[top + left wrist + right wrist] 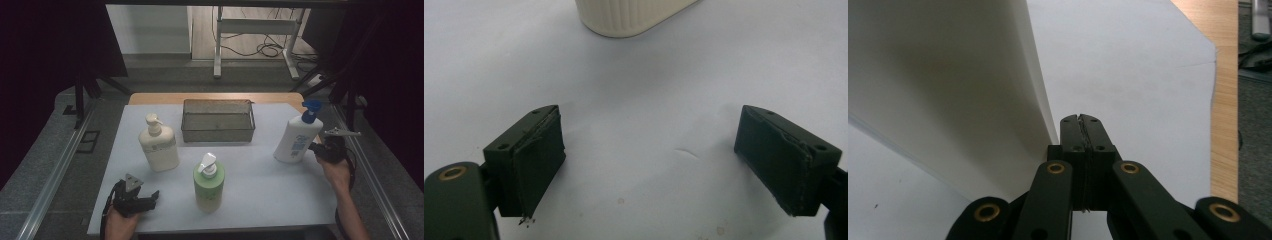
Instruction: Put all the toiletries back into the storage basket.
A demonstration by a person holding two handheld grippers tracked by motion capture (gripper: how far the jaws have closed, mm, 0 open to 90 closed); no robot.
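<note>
Three pump bottles stand on the white tabletop (250, 170): a cream one (159, 146) at the left, a green one (208, 183) near the front, and a white one with a blue pump (298, 135) at the right, leaning. My right gripper (314, 147) is shut with nothing between its jaws; its tip touches the white bottle's side (943, 85), and the jaws (1082, 120) press together right beside it. My left gripper (151, 198) rests near the front left edge, open and empty (651, 160), with the cream bottle's base (629, 15) just ahead.
A wire mesh basket (218, 120) sits at the back middle of the table. Metal rails run along both table sides. A wooden table edge (1225, 100) lies past the white sheet on the right. Cables and a stand lie on the floor behind.
</note>
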